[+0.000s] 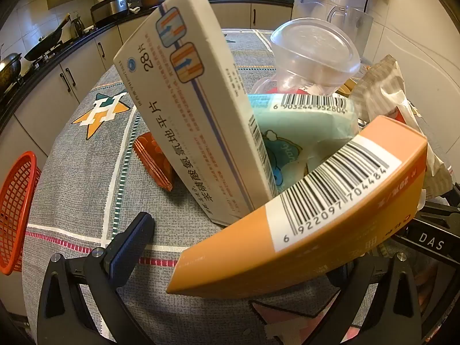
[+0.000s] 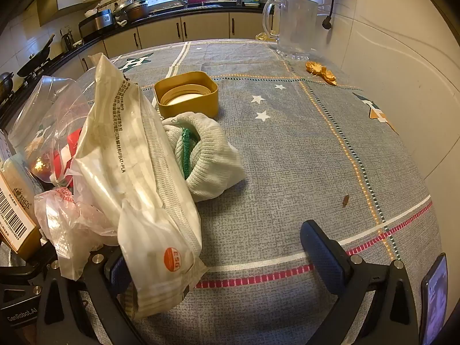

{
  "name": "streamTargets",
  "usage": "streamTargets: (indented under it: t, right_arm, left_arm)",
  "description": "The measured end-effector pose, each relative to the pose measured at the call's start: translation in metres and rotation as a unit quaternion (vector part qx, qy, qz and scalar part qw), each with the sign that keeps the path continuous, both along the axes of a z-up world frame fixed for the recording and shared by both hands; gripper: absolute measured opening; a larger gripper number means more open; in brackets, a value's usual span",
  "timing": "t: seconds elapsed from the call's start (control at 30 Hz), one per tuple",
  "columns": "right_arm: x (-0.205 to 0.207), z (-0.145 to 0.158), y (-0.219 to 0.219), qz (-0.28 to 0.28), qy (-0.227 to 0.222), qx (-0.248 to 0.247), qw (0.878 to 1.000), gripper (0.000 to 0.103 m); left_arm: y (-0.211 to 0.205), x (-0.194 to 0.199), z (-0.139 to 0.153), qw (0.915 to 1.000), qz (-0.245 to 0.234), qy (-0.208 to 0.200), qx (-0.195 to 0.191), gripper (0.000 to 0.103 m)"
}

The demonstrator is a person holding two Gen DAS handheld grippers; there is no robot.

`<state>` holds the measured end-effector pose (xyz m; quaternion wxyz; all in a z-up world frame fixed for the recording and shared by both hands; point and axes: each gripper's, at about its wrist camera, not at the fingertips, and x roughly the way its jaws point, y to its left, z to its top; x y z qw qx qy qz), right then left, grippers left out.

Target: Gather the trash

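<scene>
Trash: heaped boxes and wrappers, orange box (image 1: 302,210) lying crosswise over my left tongs (image 1: 244,258).
Left tongs: spread, gripping nothing.
Right tongs (image 2: 230,258): spread, white wrapper (image 2: 138,178) draped over the left finger.

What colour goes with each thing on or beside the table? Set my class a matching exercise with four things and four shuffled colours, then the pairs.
Things
1. mesh basket
2. square lid
3. glass mug
4. tissue pack

Colours
A. pale blue-green
B. mustard yellow
C. red-orange
D. clear

Pairs: 1-C, 2-B, 3-D, 4-A
</scene>
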<state>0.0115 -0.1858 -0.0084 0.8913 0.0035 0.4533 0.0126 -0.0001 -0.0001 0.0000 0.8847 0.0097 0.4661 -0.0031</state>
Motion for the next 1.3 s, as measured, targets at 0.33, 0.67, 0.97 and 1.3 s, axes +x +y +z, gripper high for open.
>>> streamTargets:
  t: [0.33, 0.67, 0.97, 1.3]
  right_arm:
    - [-0.004, 0.002, -0.002, 0.009, 0.014, 0.002, 1.000, 0.103]
    - [-0.082, 0.041, 0.012, 0.039, -0.062, -0.023, 0.997, 0.103]
    - [-0.132, 0.076, 0.041, 0.078, -0.149, -0.036, 0.985, 0.101]
    - [-0.140, 0.074, 0.045, 0.092, -0.154, -0.019, 0.984, 0.096]
  left_arm:
    - [0.014, -0.040, 0.013, 0.9993, 0.014, -0.036, 0.003, 0.103]
    - [0.031, -0.115, 0.054, 0.9907, 0.024, -0.134, 0.010, 0.103]
    - [0.045, -0.158, 0.067, 0.9807, 0.049, -0.188, 0.016, 0.103]
    - [0.050, -0.160, 0.060, 0.9784, 0.063, -0.193, 0.035, 0.103]
